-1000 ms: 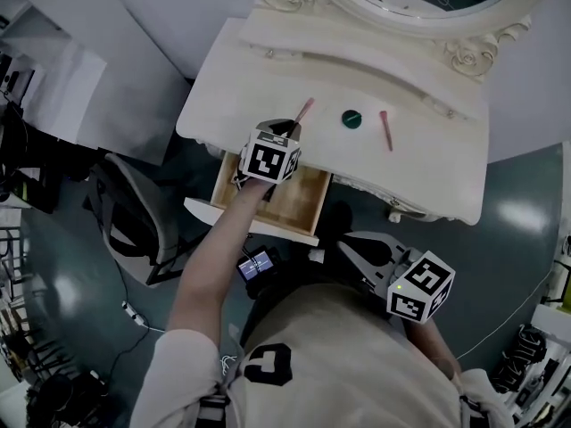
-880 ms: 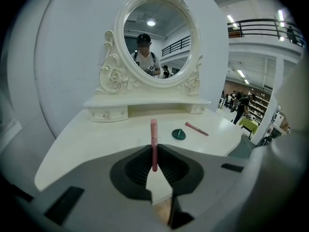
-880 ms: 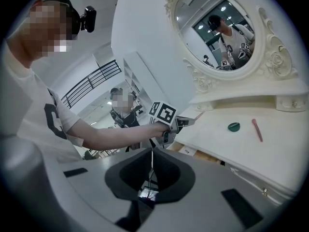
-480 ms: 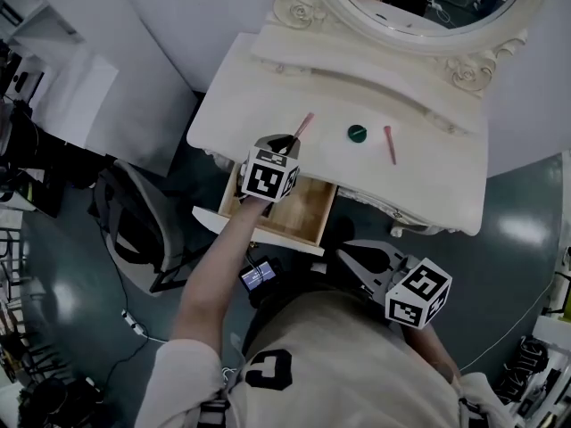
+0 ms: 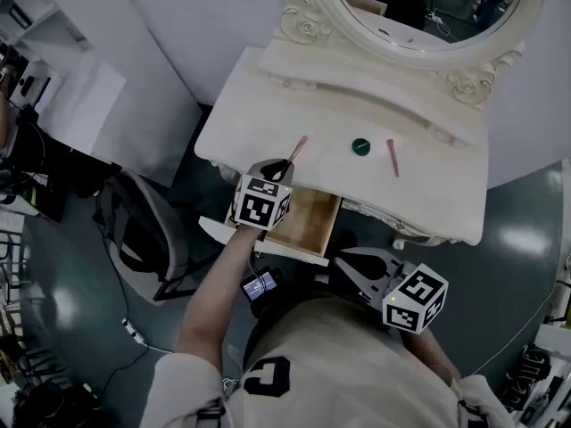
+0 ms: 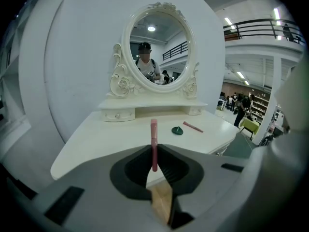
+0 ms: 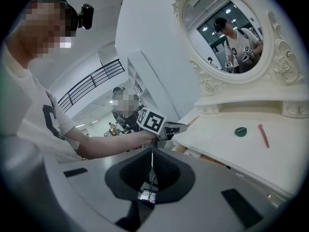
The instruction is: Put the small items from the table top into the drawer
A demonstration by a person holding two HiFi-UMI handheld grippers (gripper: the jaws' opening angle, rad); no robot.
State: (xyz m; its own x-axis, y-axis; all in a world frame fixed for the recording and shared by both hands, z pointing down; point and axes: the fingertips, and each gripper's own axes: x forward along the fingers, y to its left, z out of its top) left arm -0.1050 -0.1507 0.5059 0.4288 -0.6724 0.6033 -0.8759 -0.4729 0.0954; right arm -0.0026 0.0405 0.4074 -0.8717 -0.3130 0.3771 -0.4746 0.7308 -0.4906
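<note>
My left tongs (image 5: pixel 284 168) pinch a pink stick (image 6: pixel 153 134) over the surface's (image 5: pixel 259 96) front edge; right tongs (image 7: pixel 151 164) closed, empty. Next, I reckon: pull back, lower over the open drawer (image 5: pixel 312 217), release.

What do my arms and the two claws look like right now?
Both the left claw and the right claw are grey shells with black padded insides. Each carries a white cube printed with black square markers. The arms are bare below the short white sleeves of a T-shirt.

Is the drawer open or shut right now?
Open: the drawer sticks out from the table, its wooden inside showing.
</note>
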